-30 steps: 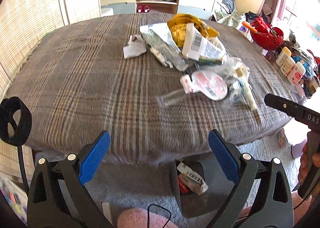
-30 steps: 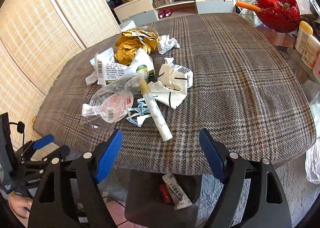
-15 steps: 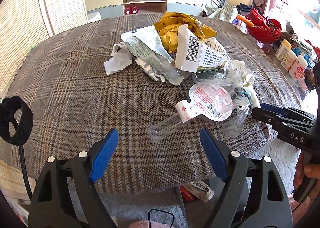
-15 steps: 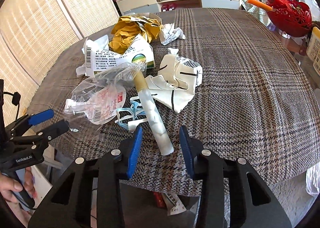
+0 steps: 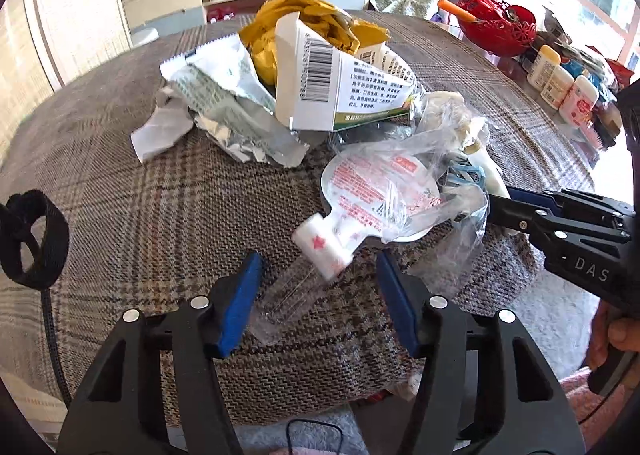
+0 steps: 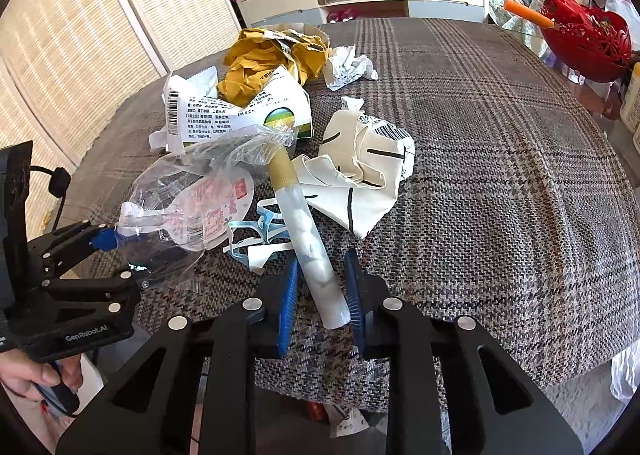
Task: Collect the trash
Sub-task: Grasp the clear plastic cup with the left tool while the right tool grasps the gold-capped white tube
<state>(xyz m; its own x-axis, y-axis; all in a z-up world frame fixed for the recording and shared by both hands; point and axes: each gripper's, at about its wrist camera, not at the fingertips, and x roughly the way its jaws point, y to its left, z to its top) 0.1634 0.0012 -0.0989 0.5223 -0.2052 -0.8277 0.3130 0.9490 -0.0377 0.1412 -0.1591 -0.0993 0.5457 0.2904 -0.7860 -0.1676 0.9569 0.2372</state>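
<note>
— Both tongs have just been closing, and each has come in over its own piece of rubbish since a moment ago, when they hung wide open short of the plaid table (image 6: pixel 500 159). So this looks like the start of two pickups at once.

— What has the right gripper (image 6: pixel 320 295) got?

— A pale tube with a gold cap (image 6: pixel 304 231), stuffed with something white. Its near end lies between the blue pads (image 6: pixel 289 295). The jaws are narrow, close on either side of it, but a sliver of cloth shows on the left, so I would not call it pinched yet.

— And the left gripper (image 5: pixel 316 295)?

— About half open, holding nothing. The clear neck of a flattened plastic pouch (image 5: pixel 376 195) with red print lies between its fingers (image 5: pixel 240 299), nearer the left pad and touching neither as far as I can tell.

— Where do those sit against the torn white carton (image 6: pixel 224 115)?

— Both lie on the near side of the carton, toward the table's edge. The pouch lies beside the tube, toward the left gripper, with a blue and white mask strap between them. The crumpled yellow paper (image 6: pixel 260 59) is just behind the carton.

— Anything collected?

— Not from these two; I judge both grabs are unfinished.
</note>
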